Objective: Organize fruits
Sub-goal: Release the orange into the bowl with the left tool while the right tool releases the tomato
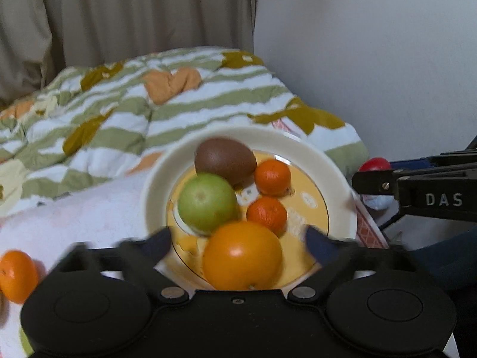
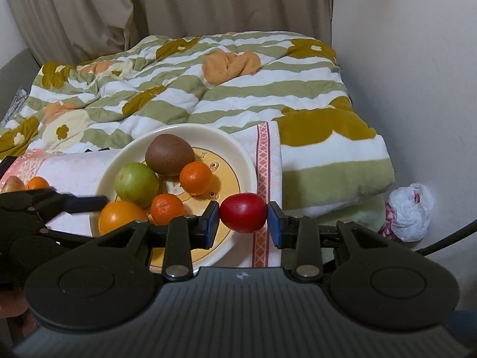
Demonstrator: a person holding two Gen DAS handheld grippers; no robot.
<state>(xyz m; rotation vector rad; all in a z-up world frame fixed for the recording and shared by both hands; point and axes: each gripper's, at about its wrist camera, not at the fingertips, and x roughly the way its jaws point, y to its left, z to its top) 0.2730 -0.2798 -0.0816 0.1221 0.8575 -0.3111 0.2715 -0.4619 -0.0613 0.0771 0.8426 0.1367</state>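
Note:
A cream plate (image 1: 334,167) with a yellow centre lies on a pink towel on the bed. It holds a brown kiwi (image 1: 225,159), a green fruit (image 1: 207,200), two mandarins (image 1: 272,176) (image 1: 266,213) and a large orange (image 1: 242,255). My left gripper (image 1: 238,243) stands open over the plate's near side; the large orange sits between its fingers with a gap on each side. My right gripper (image 2: 243,217) is shut on a red fruit (image 2: 243,217), held just above the plate's (image 2: 238,155) right rim.
Another mandarin (image 1: 16,274) and a yellowish fruit (image 2: 12,184) lie on the towel (image 2: 77,170) left of the plate. A striped quilt (image 2: 208,95) is heaped behind it. The wall runs close on the right, with a white plastic bag (image 2: 411,211) at its foot.

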